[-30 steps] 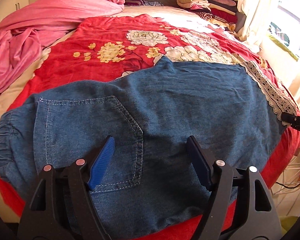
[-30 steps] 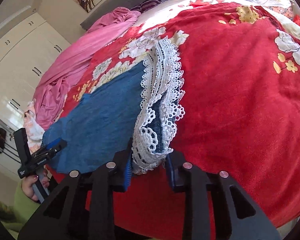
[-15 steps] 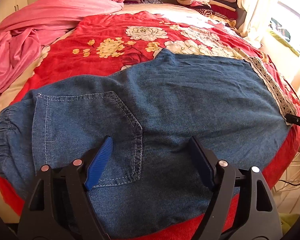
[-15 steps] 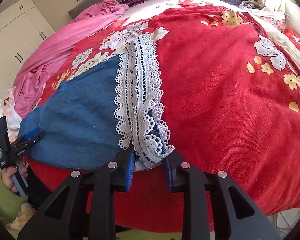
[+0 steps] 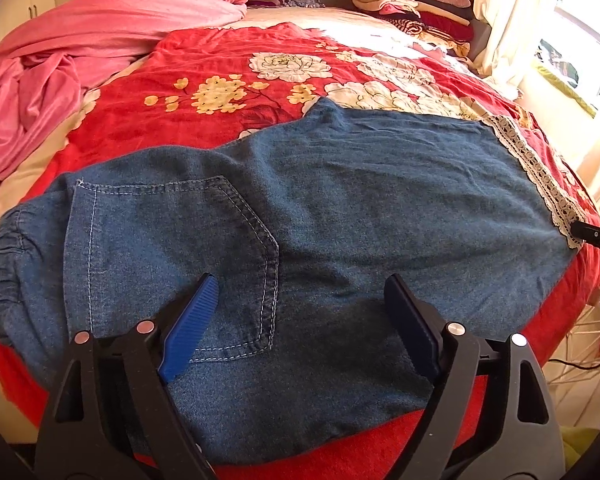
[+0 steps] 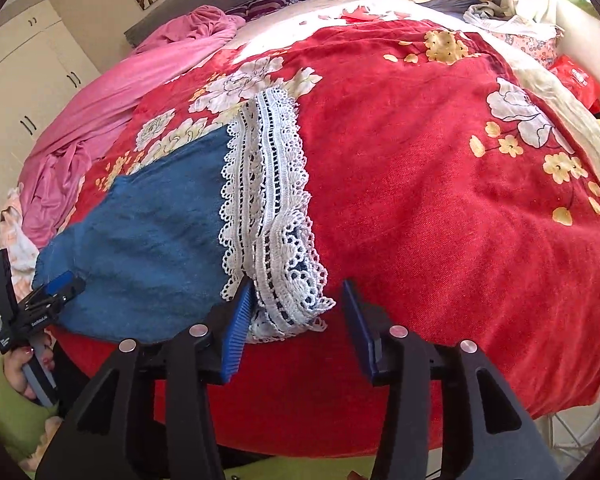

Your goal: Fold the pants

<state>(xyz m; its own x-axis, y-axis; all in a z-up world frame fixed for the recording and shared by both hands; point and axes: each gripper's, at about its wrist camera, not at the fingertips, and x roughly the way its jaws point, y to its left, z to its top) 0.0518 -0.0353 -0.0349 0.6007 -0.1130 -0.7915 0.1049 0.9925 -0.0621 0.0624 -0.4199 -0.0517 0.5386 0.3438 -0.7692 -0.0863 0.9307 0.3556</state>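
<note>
Blue denim pants [image 5: 340, 208] lie flat across a red flowered blanket [image 5: 228, 60], back pocket [image 5: 172, 264] up, elastic waist at the left, white lace hem [image 5: 540, 176] at the right. My left gripper [image 5: 300, 300] is open, its jaws wide apart just above the denim near the pocket. In the right wrist view the lace hem [image 6: 276, 208] lies bunched at the blanket's near edge. My right gripper [image 6: 296, 304] is open around the hem's near end, not clamping it. The left gripper [image 6: 56, 288] shows there at the pants' waist end.
A pink sheet [image 5: 60, 64] is heaped at the bed's far left. Folded clothes [image 5: 416, 8] are stacked at the headboard corner. A curtain and window [image 5: 540, 20] stand at the right. White wardrobes [image 6: 24, 92] line the wall.
My right gripper was shut on the lace hem and has opened, letting it drop onto the blanket. The pants now lie flatter. The left gripper stays open over the denim.
</note>
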